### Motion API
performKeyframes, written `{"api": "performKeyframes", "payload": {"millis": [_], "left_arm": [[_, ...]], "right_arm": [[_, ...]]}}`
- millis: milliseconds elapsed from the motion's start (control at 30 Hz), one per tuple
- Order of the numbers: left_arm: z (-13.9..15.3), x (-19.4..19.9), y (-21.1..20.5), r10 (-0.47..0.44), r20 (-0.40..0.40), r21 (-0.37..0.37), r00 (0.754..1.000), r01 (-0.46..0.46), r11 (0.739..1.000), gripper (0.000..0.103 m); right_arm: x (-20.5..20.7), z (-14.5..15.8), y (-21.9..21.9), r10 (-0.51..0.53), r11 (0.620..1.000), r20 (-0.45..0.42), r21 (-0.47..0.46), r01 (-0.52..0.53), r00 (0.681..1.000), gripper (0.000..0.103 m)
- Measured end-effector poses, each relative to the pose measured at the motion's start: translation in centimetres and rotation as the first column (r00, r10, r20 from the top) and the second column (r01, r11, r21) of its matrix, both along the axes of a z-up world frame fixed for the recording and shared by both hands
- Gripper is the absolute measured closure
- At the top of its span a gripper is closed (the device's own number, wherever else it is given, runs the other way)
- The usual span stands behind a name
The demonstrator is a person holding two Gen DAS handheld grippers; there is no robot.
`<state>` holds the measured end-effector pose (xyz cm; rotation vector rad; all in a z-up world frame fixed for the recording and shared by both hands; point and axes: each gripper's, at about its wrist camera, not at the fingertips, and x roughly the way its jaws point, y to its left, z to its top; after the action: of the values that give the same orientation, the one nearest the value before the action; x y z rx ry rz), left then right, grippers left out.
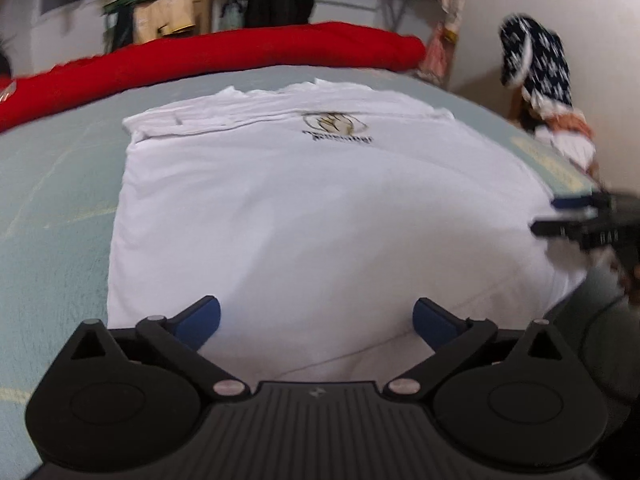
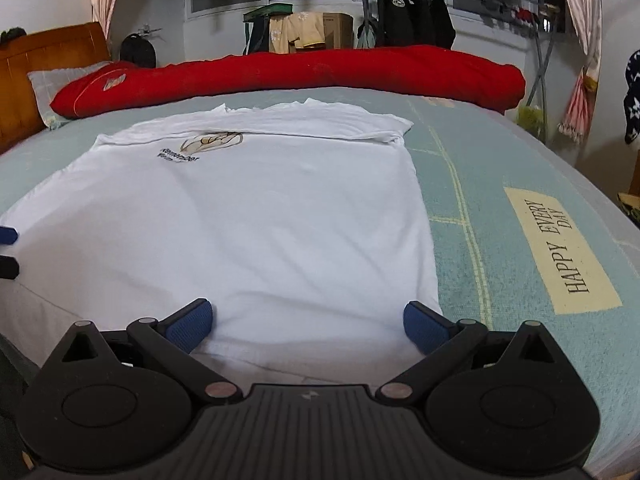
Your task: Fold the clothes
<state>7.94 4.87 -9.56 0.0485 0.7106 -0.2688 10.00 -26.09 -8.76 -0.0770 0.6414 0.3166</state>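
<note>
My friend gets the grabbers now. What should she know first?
Left gripper: open, holding nothing, at the near hem of the white T-shirt.
Right gripper: open, holding nothing, near the shirt's near right corner.
The shirt lies flat on the pale green bed sheet, logo showing. The red duvet roll sits along the far side of the bed.
Done: the shirt is spread out, and its far end, with the sleeves, looks already folded in.
Left: probably grip the near hem with both grippers, fold it toward the logo, then finish the folds.
</note>
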Motion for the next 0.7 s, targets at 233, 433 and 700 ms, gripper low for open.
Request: {"api": "performKeyframes", "payload": {"millis": [233,433,700], "left_arm": [[-0.1,-0.6,-0.4,-0.017,0.026,0.034,1.0,0.016,0.999,0.001],[1.8,-2.0,-2.0,-0.115,0.118,0.208,0.986,0.088,0.974,0.001],[2.0,-2.5,-4.8,-0.184,0.107,0.234,0.977,0.156,0.96,0.001]], "right_arm": [[0.3,0.3,0.1,-0.006,1.0,-0.016,-0.012,0.005,1.0,0.0],[0.3,2.4,0.6,0.073,0.994,-0.015,-0.083,-0.074,0.997,0.0],[-0.4,3.5,3.7,0.183,0.978,-0.012,-0.103,-0.183,0.983,0.0]]}}
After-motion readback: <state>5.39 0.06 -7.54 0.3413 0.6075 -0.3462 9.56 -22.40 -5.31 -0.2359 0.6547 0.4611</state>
